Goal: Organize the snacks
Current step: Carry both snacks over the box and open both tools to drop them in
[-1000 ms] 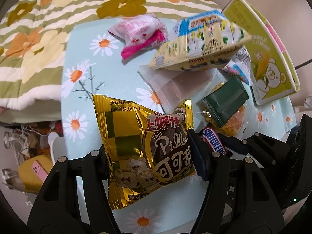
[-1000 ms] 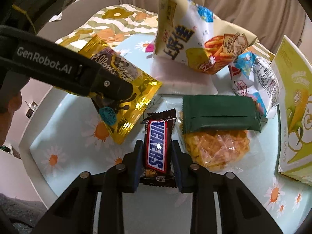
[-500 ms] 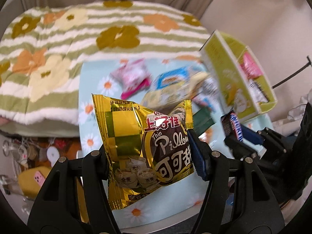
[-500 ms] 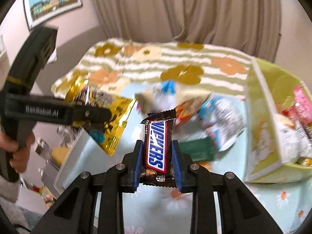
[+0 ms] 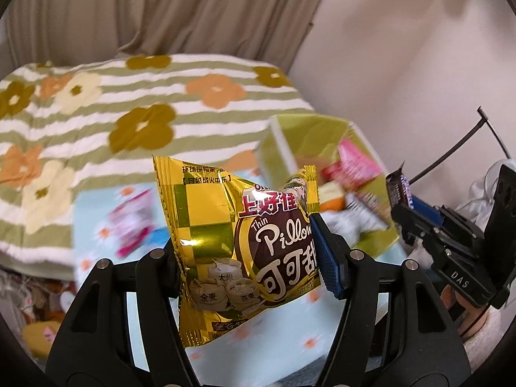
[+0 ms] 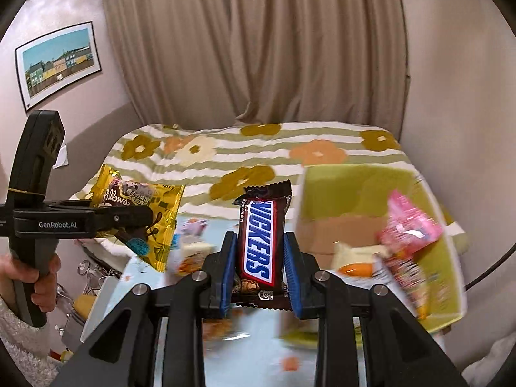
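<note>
My left gripper is shut on a gold and brown Pillows snack bag, held upright above the table. The same gold bag shows at the left of the right wrist view, in the left gripper. My right gripper is shut on a brown Snickers bar, standing on end between the blue pads. From the left wrist view the right gripper hangs at the right with the bar's end showing. A yellow-green box holding pink packets lies ahead on the right.
The daisy-print tablecloth lies below, with blurred snack packets on it. Behind is a bed with a green striped flower blanket and beige curtains. A person's hand grips the left tool. Clutter sits on the floor at left.
Both grippers rose from the table with their snacks and tilted up. The table's packets dropped low in view, while the open box, the bed and the curtains came into sight.
</note>
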The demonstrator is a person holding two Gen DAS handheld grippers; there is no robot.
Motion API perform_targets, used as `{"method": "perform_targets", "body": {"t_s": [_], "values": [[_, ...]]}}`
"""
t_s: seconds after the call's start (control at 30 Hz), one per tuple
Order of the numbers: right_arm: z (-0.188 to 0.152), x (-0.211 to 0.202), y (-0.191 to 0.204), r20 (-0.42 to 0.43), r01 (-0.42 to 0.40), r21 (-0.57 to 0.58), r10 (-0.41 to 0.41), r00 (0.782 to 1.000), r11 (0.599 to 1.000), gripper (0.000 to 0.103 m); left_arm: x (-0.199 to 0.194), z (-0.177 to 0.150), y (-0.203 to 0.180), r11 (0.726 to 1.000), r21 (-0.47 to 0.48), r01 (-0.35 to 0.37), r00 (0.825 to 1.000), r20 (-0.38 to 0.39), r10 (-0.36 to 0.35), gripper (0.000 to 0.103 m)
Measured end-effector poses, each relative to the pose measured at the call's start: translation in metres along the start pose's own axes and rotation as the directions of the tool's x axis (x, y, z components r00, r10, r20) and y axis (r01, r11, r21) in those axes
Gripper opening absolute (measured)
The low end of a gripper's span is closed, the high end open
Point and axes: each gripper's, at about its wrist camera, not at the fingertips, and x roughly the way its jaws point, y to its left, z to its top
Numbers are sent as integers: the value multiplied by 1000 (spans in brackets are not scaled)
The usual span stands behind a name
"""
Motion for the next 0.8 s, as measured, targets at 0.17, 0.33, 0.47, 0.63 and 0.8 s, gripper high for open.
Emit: {"method": "perform_targets", "body": {"t_s": [0.17, 0.33, 0.47, 0.63, 0.8], "values": [[13, -3, -67, -13, 19, -7, -19, 1000, 1000, 26, 54, 26, -63, 999, 13, 30, 1000, -7, -29, 60], [19, 9, -126, -51, 23, 28, -22, 998, 999, 26, 120, 46, -106, 1000, 0, 14, 999, -51, -14, 60], [21, 22, -154, -79, 8, 44, -5, 997, 999, 26, 161, 55, -120, 999, -15, -30, 997, -74, 29, 60], [21, 40, -164, -114, -24, 49, 29, 993, 999, 26, 186, 57, -121, 997, -6, -78, 994, -82, 77, 65], [20, 52, -170, -138, -20, 67, 29, 990, 998, 26, 184, 56, -123, 989, 36, -147, 987, -63, 149, 103]]}}
